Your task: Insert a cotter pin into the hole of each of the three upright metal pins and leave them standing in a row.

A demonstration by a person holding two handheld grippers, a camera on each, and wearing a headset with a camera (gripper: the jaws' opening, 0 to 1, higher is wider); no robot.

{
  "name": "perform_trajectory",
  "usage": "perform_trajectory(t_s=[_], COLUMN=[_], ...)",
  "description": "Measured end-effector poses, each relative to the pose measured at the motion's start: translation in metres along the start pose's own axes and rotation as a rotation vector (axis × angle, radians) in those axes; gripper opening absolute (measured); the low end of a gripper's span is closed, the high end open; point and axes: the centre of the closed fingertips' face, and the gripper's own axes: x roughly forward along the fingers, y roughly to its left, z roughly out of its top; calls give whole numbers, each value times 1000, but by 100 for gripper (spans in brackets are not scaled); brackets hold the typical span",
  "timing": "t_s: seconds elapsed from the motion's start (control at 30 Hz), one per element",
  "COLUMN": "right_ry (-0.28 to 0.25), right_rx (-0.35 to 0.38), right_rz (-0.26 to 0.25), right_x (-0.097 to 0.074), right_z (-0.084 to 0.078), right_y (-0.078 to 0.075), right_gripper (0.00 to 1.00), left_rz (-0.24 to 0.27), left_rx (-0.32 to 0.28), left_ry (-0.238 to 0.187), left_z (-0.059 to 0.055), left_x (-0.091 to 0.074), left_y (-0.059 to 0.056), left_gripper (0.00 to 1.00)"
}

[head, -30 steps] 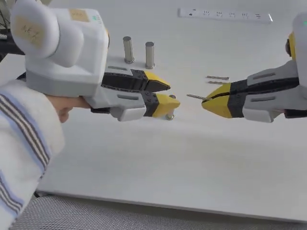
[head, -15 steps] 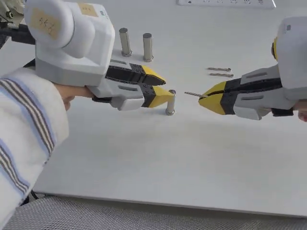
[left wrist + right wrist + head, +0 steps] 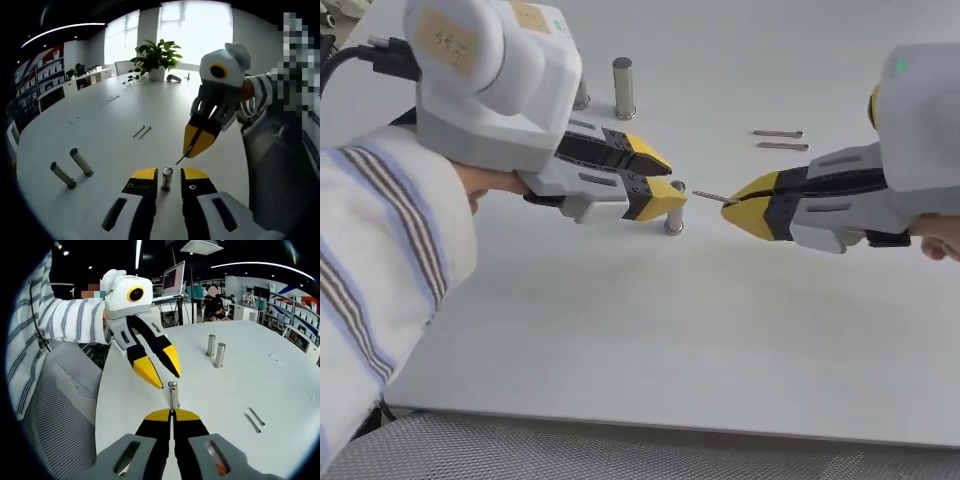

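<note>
Right tool point(image 3: 728, 207) nearer metal pin point(image 3: 674, 220), clamping cotter pin point(image 3: 708, 196); left tool point(image 3: 678, 182) open astride it.

No readable text; tan sticker point(image 3: 448, 40) on left tool point(image 3: 677, 181) bears illegible marks.

We see the white table point(image 3: 620, 330) in the head view bright and evenly lit, without glare, and the upright pin point(image 3: 675, 218) throws only a short, faint shadow on it. In the left gripper view strong daylight comes through the windows point(image 3: 195, 20), which burn out to white, while the room at the left is dim. In the right gripper view long ceiling lamps point(image 3: 137, 252) give the light, and both round views bend straight lines strongly near their edges.
</note>
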Motion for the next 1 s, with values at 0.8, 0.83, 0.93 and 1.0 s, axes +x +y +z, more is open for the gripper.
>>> perform_trajectory(t_s=[0.8,0.83,0.93,1.0], right_ry=[18,20,21,19], right_rx=[-3,-8,-18,-21], right_rz=[-1,-1,3,8], right_x=[10,12,13,15], right_z=[0,0,1,3], right_y=[2,3,2,2], right_gripper=[0,0,0,0], left_rz=[-38,-36,-37,-36], left_rx=[-30,-33,-44,-43], left_ry=[14,13,13,13], left_z=[-2,-2,-2,-2], left_x=[7,7,6,5], left_y=[-5,-5,-5,-5], left_gripper=[5,5,5,5])
